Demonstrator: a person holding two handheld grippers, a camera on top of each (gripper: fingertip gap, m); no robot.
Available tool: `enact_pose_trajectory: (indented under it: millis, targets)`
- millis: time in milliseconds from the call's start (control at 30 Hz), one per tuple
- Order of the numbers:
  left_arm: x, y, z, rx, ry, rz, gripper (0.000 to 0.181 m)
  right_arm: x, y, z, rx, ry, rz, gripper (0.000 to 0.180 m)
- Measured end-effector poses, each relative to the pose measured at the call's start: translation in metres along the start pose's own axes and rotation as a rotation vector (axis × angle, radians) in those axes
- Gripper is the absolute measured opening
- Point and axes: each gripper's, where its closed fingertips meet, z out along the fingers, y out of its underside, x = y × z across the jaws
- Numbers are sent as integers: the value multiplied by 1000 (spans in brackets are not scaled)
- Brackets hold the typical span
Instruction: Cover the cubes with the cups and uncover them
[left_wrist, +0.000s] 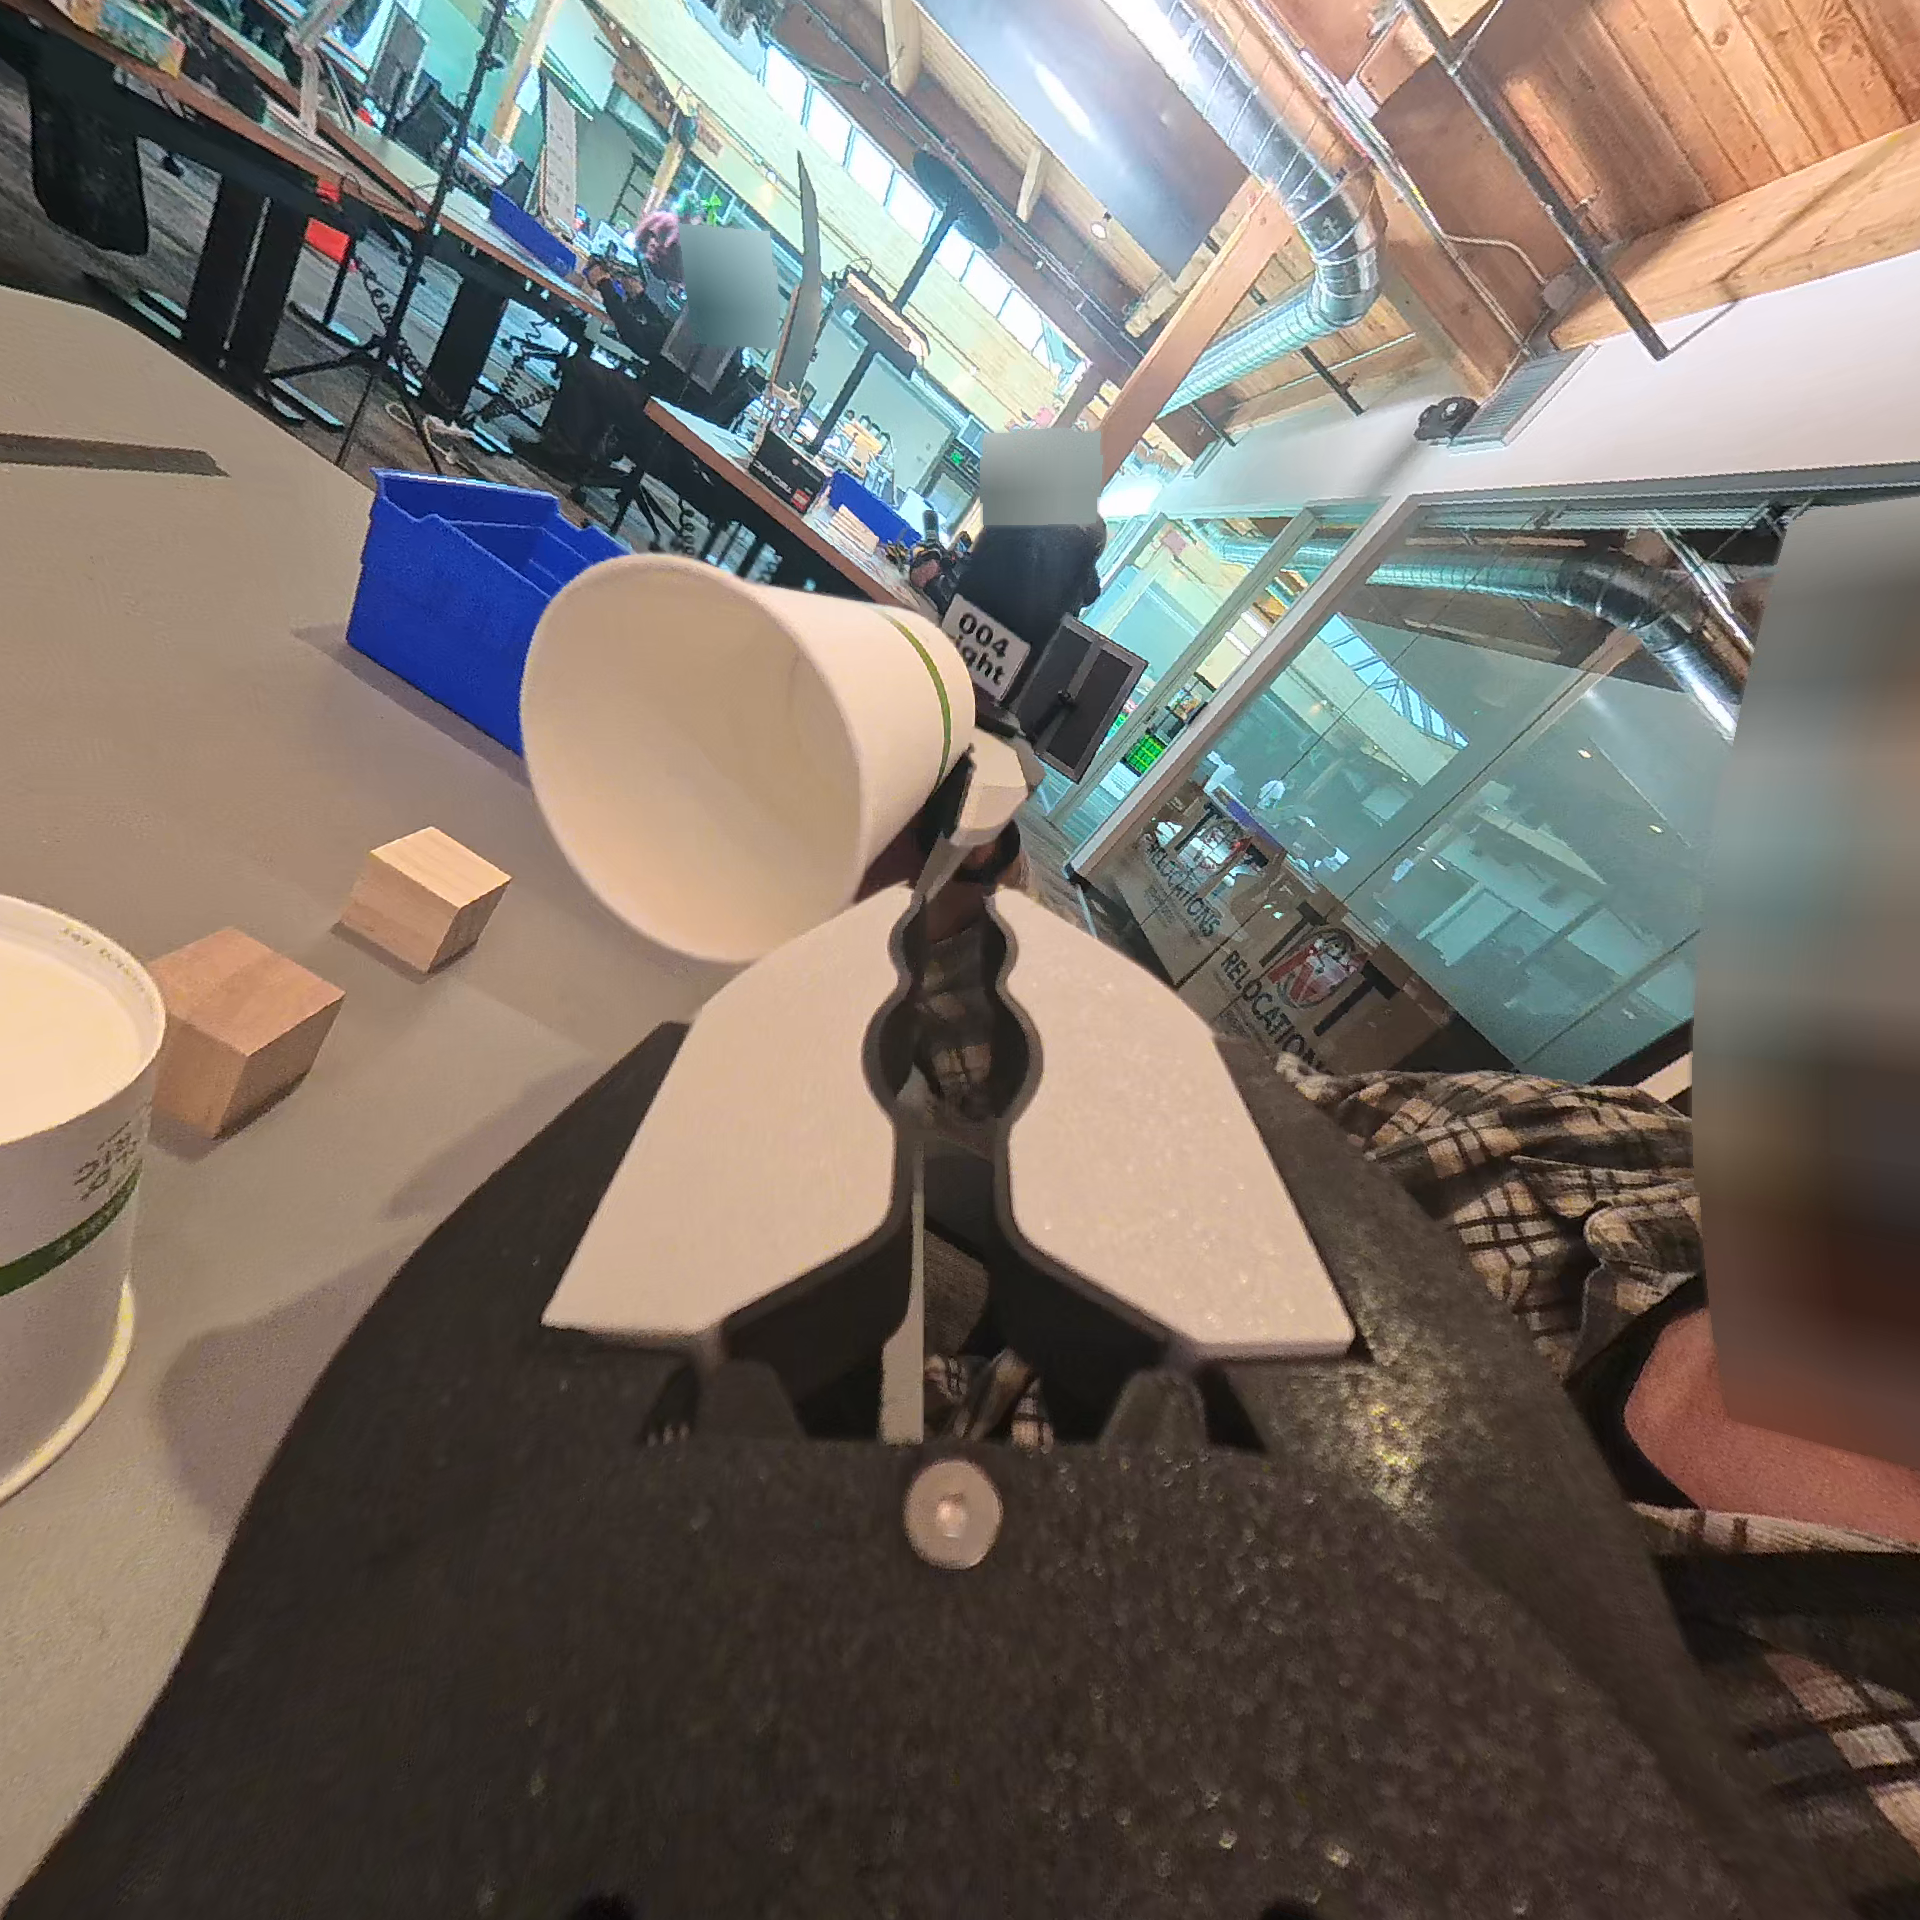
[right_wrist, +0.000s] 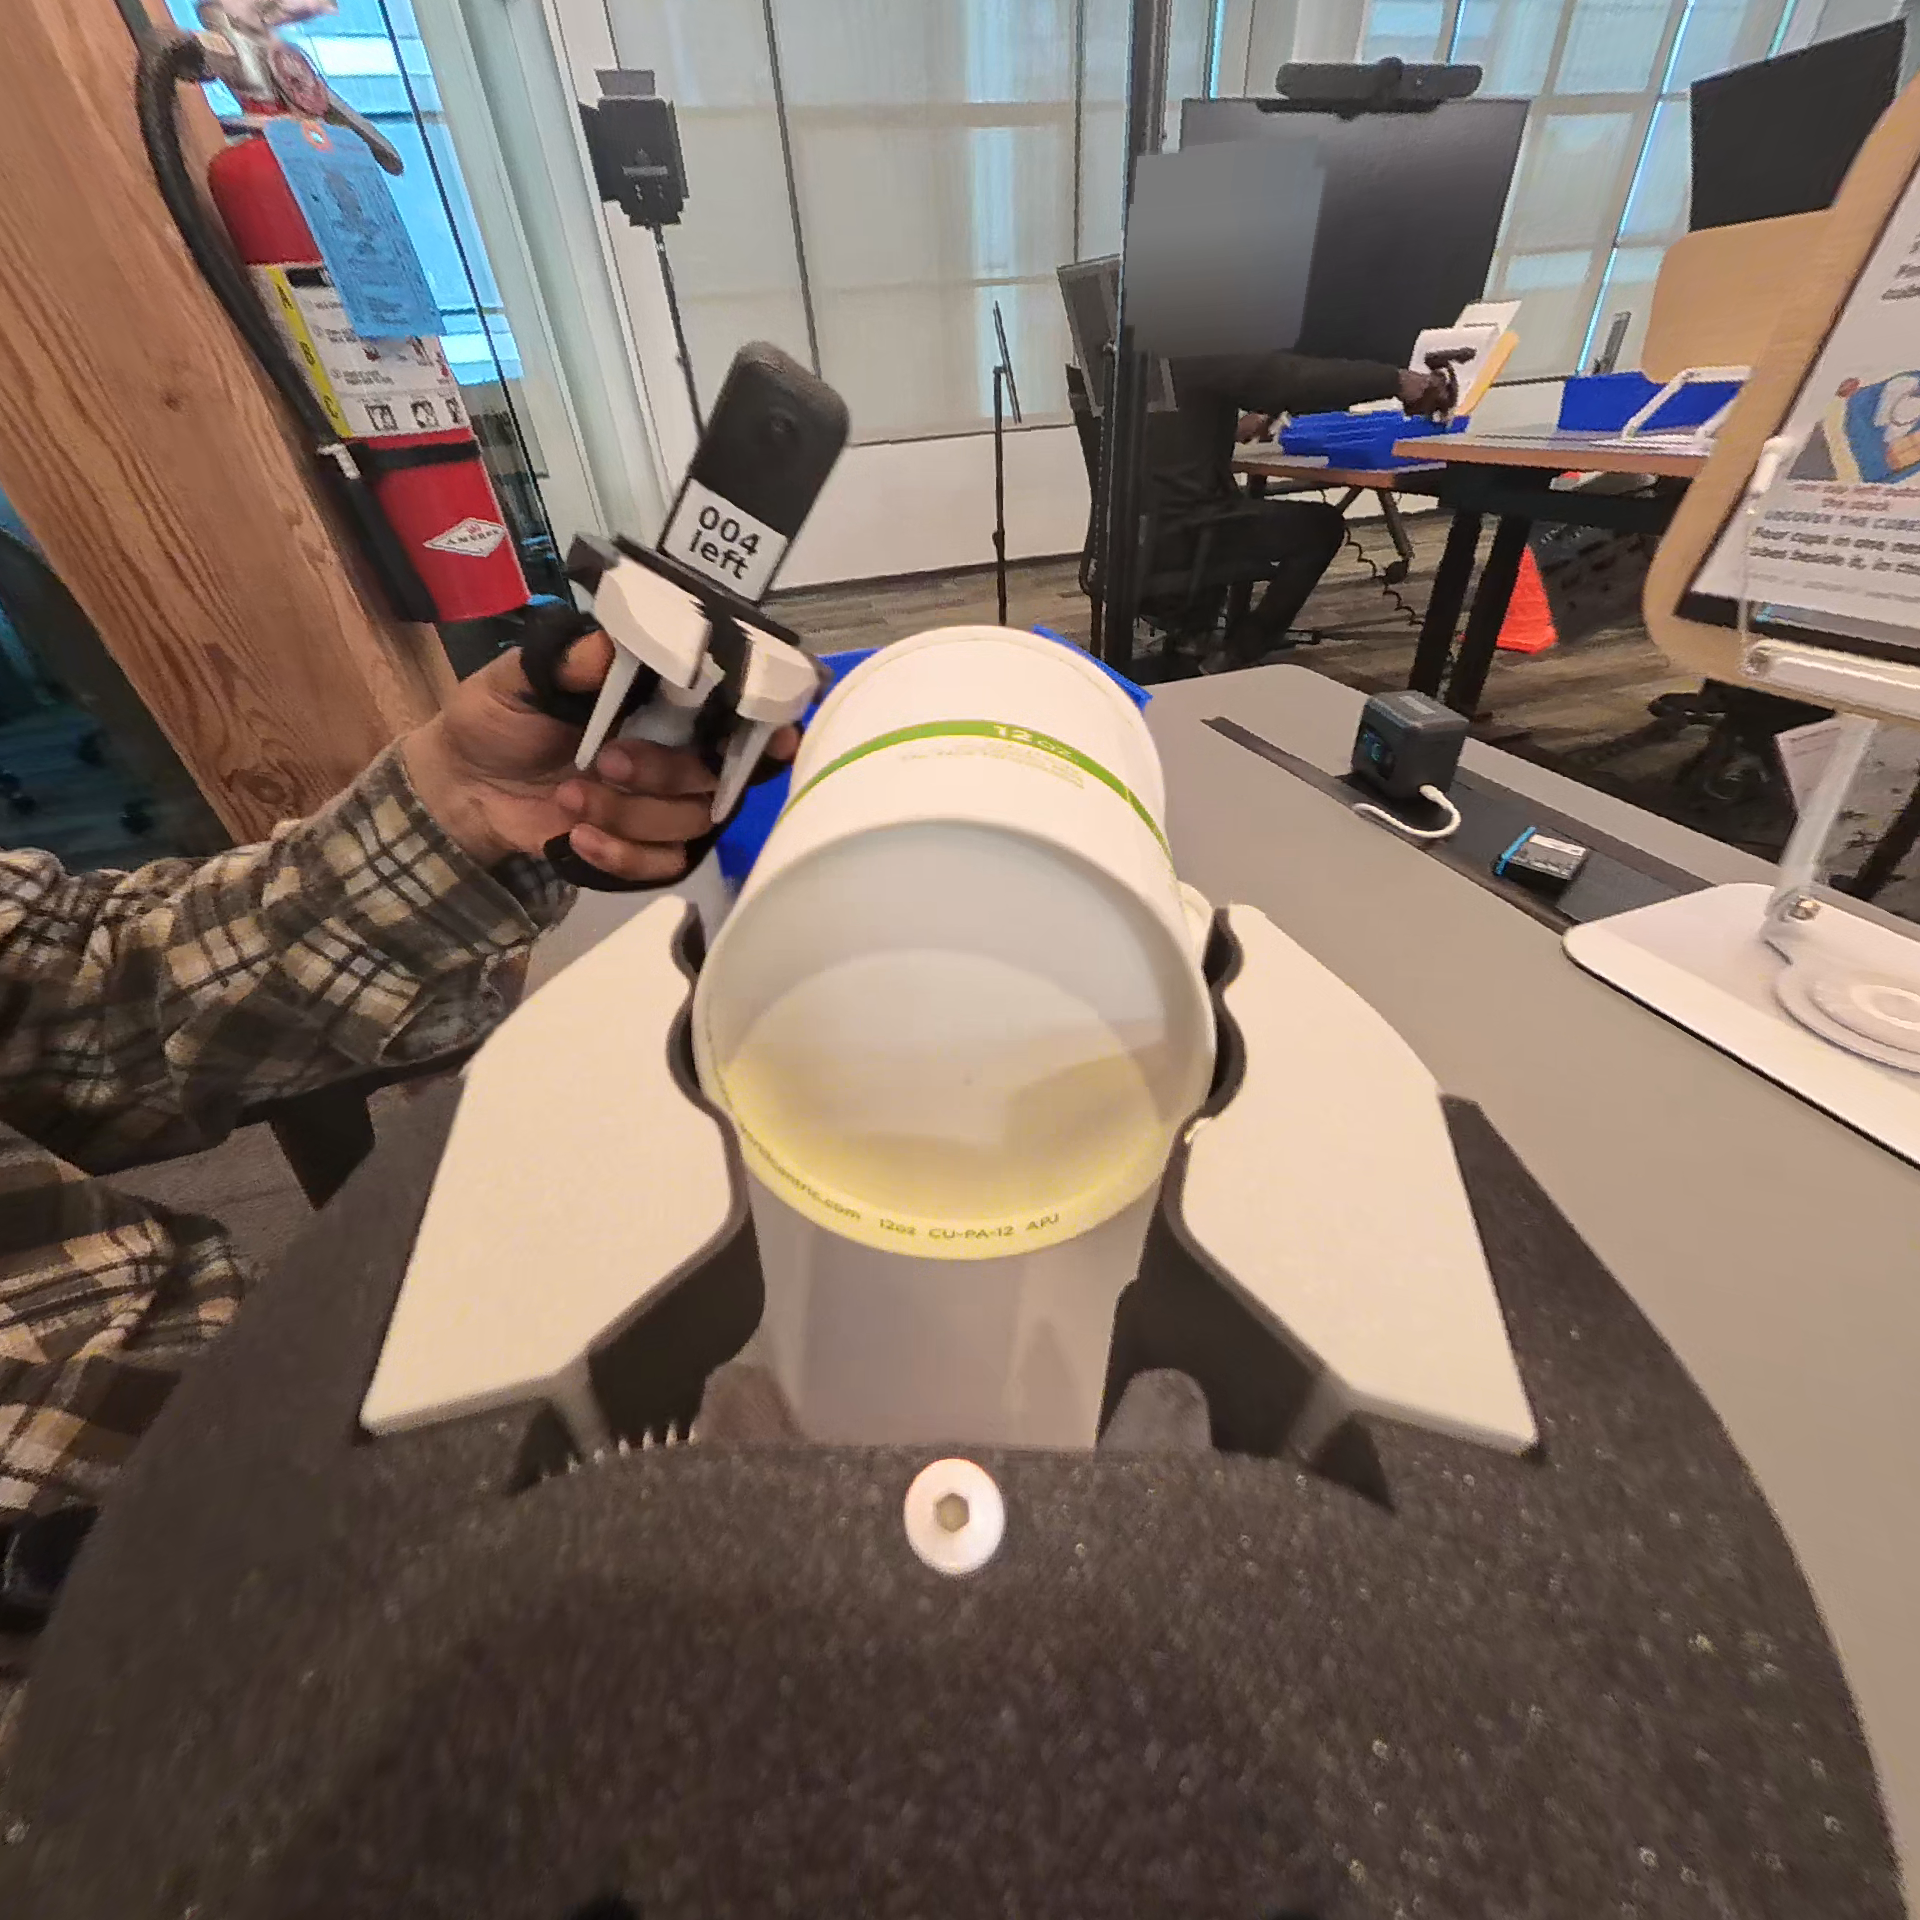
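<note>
Two wooden cubes (left_wrist: 426, 899) (left_wrist: 244, 1029) lie uncovered on the grey table (left_wrist: 208, 727). A white paper cup with a green band (left_wrist: 62, 1164) stands upside down at the left edge, next to the nearer cube. My right gripper (right_wrist: 956, 935) is shut on another white cup (right_wrist: 966, 935), held on its side in the air with its base toward the camera. In the left wrist view that cup (left_wrist: 727, 769) hangs above the table, right of the cubes, mouth toward me. My left gripper (left_wrist: 935, 894) is shut and empty, near the held cup.
A blue bin (left_wrist: 457, 592) stands on the table behind the cubes. A stand holding a printed sheet (right_wrist: 1818, 520) and a small black device (right_wrist: 1408, 743) sit at the table's right side. A person in a plaid sleeve (right_wrist: 260, 956) holds the left gripper (right_wrist: 675, 727).
</note>
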Motion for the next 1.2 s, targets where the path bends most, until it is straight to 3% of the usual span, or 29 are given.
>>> enact_pose_trajectory:
  millis: [333, 667, 1200]
  targets:
    - [18, 16, -54, -35, -244, 191, 13, 44, 2, -32, -432, 54, -78, 90]
    - [50, 13, -88, 20, -341, 358, 13, 71, 37, -3, -920, -18, -112, 90]
    - [69, -4, -114, 37, -386, 444, 10, 85, 91, 36, -1279, -126, -99, 90]
